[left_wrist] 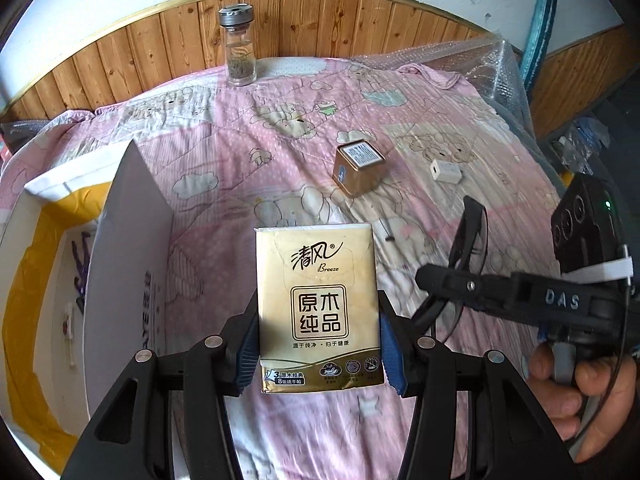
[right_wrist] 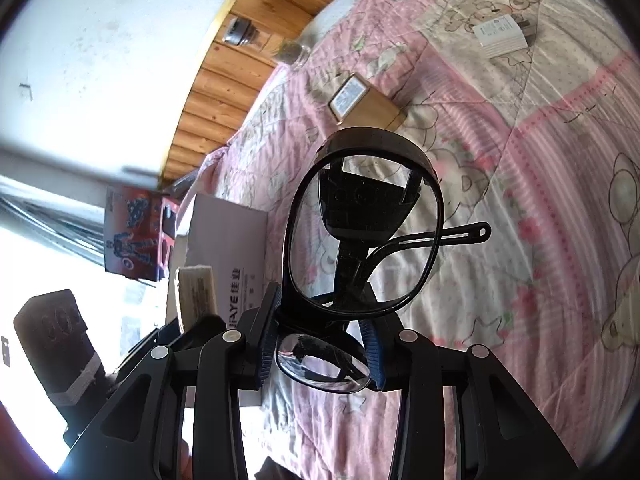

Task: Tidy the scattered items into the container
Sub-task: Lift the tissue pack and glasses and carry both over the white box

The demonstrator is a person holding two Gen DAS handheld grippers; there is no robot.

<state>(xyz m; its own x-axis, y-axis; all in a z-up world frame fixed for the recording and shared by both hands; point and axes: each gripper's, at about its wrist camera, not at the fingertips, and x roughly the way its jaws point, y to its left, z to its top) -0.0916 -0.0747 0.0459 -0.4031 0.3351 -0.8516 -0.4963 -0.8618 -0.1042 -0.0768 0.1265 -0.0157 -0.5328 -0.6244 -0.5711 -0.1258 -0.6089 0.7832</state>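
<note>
A gold tissue pack (left_wrist: 318, 306) hangs above the pink quilt, with my left gripper (left_wrist: 318, 350) shut on its lower half. Left of it stands the open white cardboard box (left_wrist: 128, 264) with a yellow lining. My right gripper (right_wrist: 320, 338) is shut on a pair of black glasses (right_wrist: 362, 236), held upright; in the left wrist view the glasses (left_wrist: 468, 248) hang at the right. On the quilt lie a gold tin (left_wrist: 358, 168) and a small white adapter (left_wrist: 444, 170). A glass jar (left_wrist: 240, 50) stands at the far edge.
The pink cartoon quilt (left_wrist: 248, 128) covers the whole surface. Wooden wall panelling (left_wrist: 160, 44) runs behind it. Bubble wrap (left_wrist: 500, 68) lies at the far right. A red printed box (right_wrist: 134, 236) stands beyond the white box. A hand (left_wrist: 580, 384) holds the right gripper.
</note>
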